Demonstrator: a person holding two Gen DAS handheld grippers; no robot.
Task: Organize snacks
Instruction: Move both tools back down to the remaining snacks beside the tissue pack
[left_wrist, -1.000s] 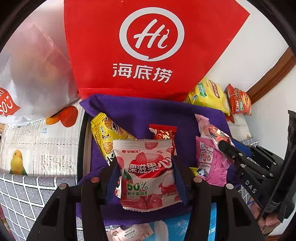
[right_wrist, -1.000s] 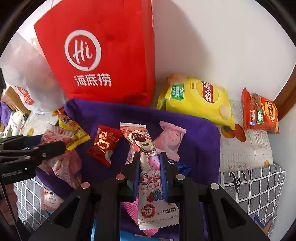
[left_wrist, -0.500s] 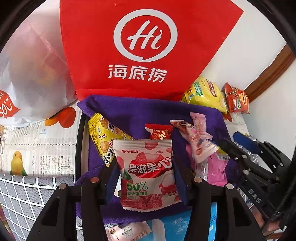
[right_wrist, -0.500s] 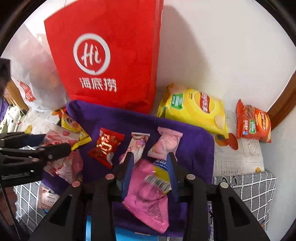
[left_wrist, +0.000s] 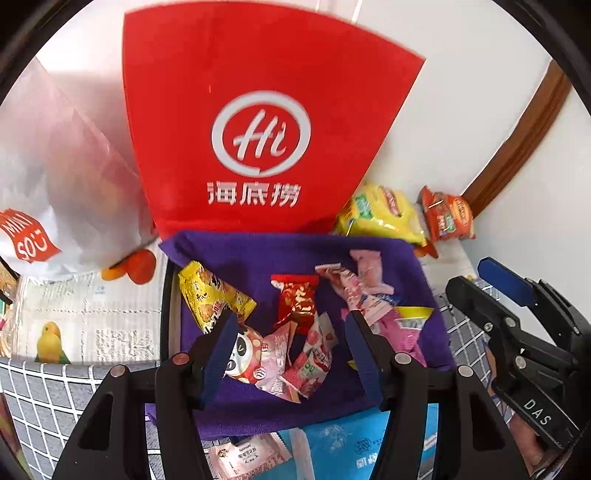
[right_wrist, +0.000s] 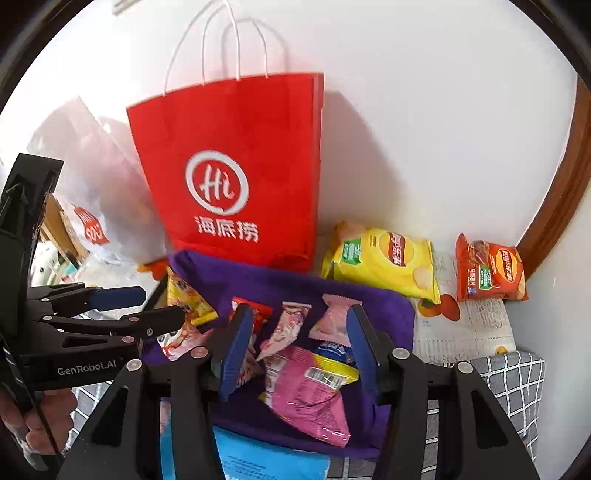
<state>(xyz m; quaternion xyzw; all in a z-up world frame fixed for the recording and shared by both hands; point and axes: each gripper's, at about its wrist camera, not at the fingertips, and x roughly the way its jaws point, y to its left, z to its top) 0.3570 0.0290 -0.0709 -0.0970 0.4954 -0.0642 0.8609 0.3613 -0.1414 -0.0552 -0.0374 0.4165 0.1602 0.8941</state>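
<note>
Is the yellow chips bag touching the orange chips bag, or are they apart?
Apart. The right wrist view shows the yellow chips bag and the orange chips bag with a clear strip of table covering between them.

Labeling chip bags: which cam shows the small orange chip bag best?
Right wrist view: the orange chip bag sits large and sharp beside the yellow chip bag, front face and logo readable. The left wrist view has it too, but smaller, near the fisheye edge, print hard to read.

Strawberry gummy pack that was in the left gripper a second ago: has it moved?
Yes. The strawberry pack has dropped out of the opening left gripper and lies tilted on the purple cloth, below the red candy.
</note>
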